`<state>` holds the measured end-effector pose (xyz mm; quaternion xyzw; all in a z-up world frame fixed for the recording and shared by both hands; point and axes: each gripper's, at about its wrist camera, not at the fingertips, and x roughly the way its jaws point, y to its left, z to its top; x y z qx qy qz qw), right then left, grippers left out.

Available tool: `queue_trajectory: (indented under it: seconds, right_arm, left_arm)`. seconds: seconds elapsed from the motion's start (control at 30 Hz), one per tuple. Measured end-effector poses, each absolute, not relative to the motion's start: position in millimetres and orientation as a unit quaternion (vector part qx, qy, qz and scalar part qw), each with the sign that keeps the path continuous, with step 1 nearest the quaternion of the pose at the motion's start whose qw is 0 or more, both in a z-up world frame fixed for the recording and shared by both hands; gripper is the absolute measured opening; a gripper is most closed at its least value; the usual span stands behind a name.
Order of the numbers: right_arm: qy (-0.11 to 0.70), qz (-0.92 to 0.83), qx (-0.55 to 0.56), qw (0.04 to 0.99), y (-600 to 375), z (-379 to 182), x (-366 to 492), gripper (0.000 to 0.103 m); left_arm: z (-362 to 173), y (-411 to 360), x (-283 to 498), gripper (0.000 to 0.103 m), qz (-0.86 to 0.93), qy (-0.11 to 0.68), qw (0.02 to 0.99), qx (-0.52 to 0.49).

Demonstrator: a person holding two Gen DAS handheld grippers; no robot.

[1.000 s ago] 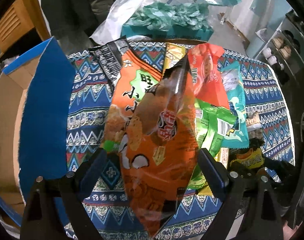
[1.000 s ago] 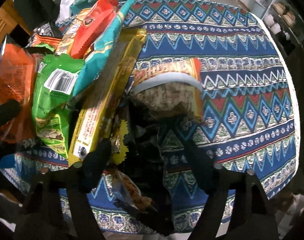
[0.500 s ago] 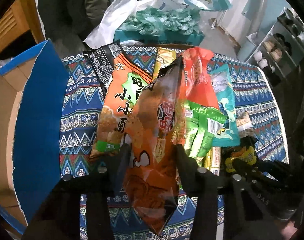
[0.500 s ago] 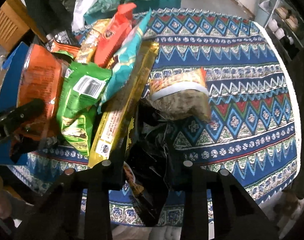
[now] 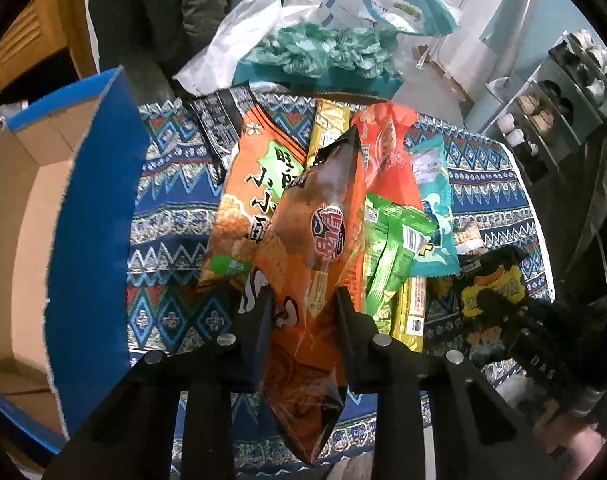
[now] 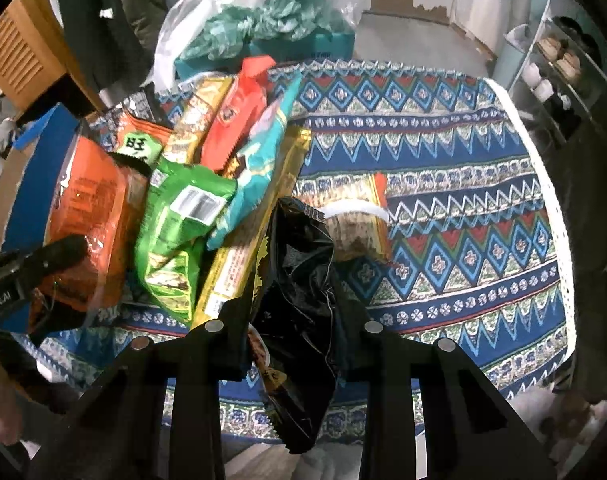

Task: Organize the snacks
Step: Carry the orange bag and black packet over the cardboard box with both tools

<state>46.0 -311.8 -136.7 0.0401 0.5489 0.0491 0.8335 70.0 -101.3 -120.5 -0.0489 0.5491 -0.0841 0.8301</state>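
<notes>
Orange bag (image 5: 315,240) now clamped, L gripper (image 5: 301,296); black bag (image 6: 303,280) (lifted, seemingly) R gripper (image 6: 295,300).

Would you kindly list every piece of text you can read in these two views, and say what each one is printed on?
"旺" and "小小": orange pack lying on the pile, rest covered.
"DAS": right tongs, seen from the left wrist view.
"bot.AI": left tongs, seen from the right wrist view; its start is cut off.
Red logo on the held orange bag: too stylised to read.
Barcodes and small print on the green pack and yellow bar: too small.
</notes>
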Motion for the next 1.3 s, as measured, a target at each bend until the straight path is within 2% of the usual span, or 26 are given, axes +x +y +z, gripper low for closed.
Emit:
queue_trajectory:
  seconds: [0.7, 1.0, 1.3]
  right_arm:
    - [0.482, 0.114, 0.012, 0.869, -244.9, -67.2, 51.7, 0.03]
    - [0.465, 0.173, 0.003, 0.868, -180.0, -38.8, 59.4, 0.03]
    - [0.46, 0.231, -0.024, 0.857, -101.9, -27.0, 68.5, 0.03]
  left_arm:
    - [-46.2, -55.4, 37.3, 0.029, -0.059, 0.468, 0.881, -0.041]
    - [-22.4, -11.6, 26.5, 0.029, -0.026, 0.441, 0.895, -0.058]
    - [-20.2, 45.7, 20.3, 0.029, 0.015, 0.43, 0.898, -0.088]
